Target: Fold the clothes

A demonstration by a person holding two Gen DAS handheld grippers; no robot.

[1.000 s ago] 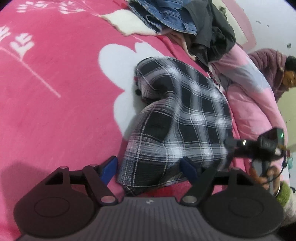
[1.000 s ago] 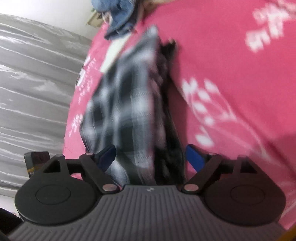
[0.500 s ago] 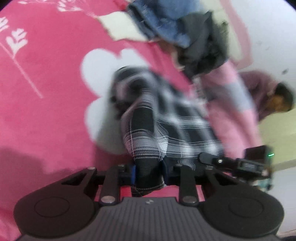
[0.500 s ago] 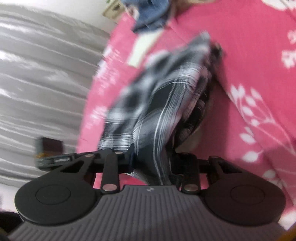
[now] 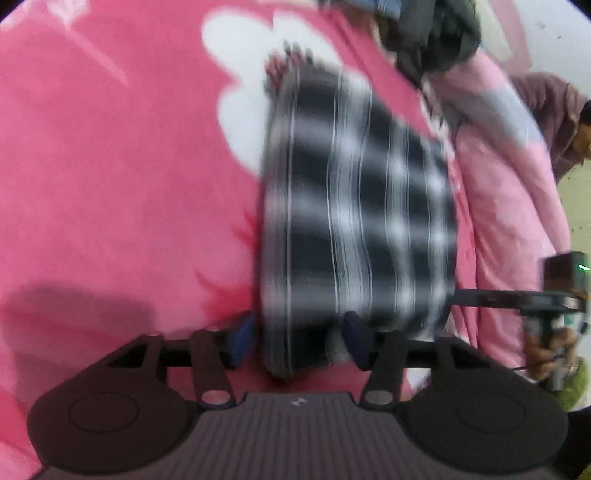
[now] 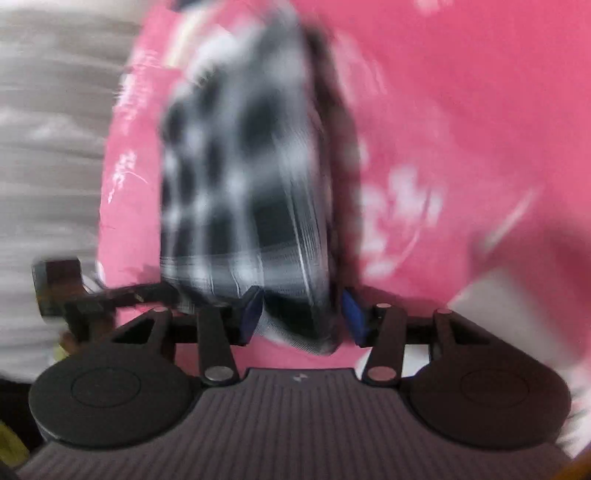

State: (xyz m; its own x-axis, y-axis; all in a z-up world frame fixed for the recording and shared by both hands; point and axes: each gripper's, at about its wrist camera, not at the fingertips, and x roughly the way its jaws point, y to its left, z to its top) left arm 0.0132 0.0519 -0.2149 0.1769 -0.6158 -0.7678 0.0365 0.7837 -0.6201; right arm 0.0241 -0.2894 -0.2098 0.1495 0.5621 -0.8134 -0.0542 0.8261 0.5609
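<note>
A black-and-white plaid garment (image 5: 354,206), folded into a thick strip, lies on the pink flowered blanket (image 5: 110,166), blurred by motion. Its near end sits between the blue pads of my left gripper (image 5: 299,339), whose jaws are opening and no longer pinch it. In the right wrist view the same plaid garment (image 6: 240,177) runs away from my right gripper (image 6: 301,317). Those jaws are also opening, with the cloth's end loose between the pads. Each view shows the other hand's tool at the strip's side.
A heap of jeans and dark clothes (image 5: 436,33) lies at the blanket's far end. A pale pink quilt (image 5: 509,184) runs along the right, with a person in a purple top (image 5: 554,110) beyond it. Grey wrinkled sheeting (image 6: 48,147) borders the bed's other side.
Both grippers closed on the garment's near edge, lifted and carried it over into a narrower fold, and have now widened again. Both views are more blurred than before.
</note>
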